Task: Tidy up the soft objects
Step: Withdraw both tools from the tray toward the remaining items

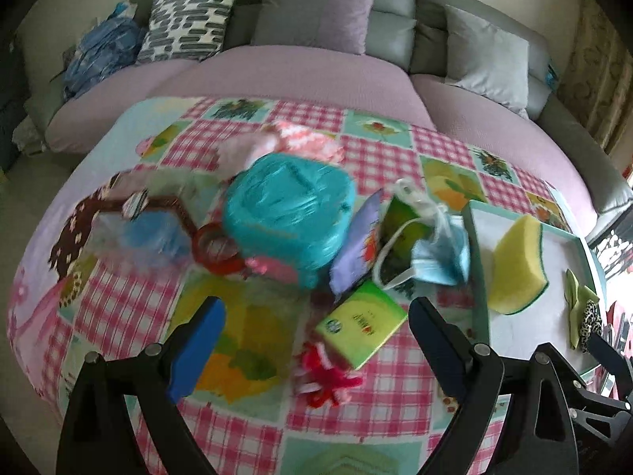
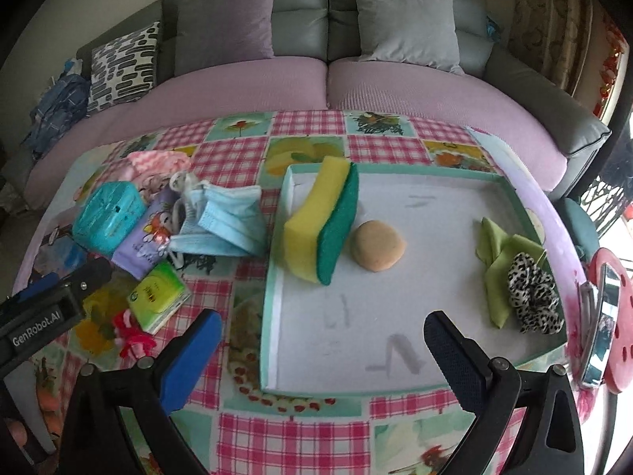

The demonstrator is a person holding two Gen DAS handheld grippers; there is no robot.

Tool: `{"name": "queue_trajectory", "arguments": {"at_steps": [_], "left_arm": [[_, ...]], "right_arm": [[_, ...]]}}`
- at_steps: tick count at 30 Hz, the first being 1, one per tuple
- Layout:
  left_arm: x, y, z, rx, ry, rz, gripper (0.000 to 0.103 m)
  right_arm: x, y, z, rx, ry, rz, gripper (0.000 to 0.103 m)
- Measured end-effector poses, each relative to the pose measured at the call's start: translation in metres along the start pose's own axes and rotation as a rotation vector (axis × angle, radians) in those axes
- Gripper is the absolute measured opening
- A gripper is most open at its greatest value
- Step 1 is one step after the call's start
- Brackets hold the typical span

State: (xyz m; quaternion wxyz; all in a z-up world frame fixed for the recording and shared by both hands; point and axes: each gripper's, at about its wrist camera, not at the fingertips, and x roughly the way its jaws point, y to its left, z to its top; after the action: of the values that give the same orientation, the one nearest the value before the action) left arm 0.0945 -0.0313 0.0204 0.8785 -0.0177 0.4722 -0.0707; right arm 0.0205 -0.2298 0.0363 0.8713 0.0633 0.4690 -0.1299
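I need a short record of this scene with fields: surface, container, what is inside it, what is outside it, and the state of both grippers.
surface: table with pink checked cloth
container: shallow white tray with teal rim
inside tray: yellow and green sponge; round tan sponge; green cloth; leopard-print scrunchie
outside tray: blue face masks; teal pouch; green tissue pack; red yarn piece
left gripper: jaws open, empty
right gripper: jaws open, empty, over the tray's near edge
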Motion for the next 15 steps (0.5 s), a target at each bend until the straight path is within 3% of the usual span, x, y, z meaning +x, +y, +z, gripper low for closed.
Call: {"name": "queue_trajectory", "arguments": {"at_steps": [6, 15], "left_arm": [[0.005, 0.016, -0.007, -0.028, 0.022, -0.006, 0.094], [0.031, 0.016, -0.023, 0.006, 0.164, -0.018, 0.094]], "right_arm": [[0.006, 0.013, -0.005, -0.006, 0.028, 0.032, 0.103], [0.017, 0.035, -0.005, -0.055, 0.057, 0.050, 0.103]]}}
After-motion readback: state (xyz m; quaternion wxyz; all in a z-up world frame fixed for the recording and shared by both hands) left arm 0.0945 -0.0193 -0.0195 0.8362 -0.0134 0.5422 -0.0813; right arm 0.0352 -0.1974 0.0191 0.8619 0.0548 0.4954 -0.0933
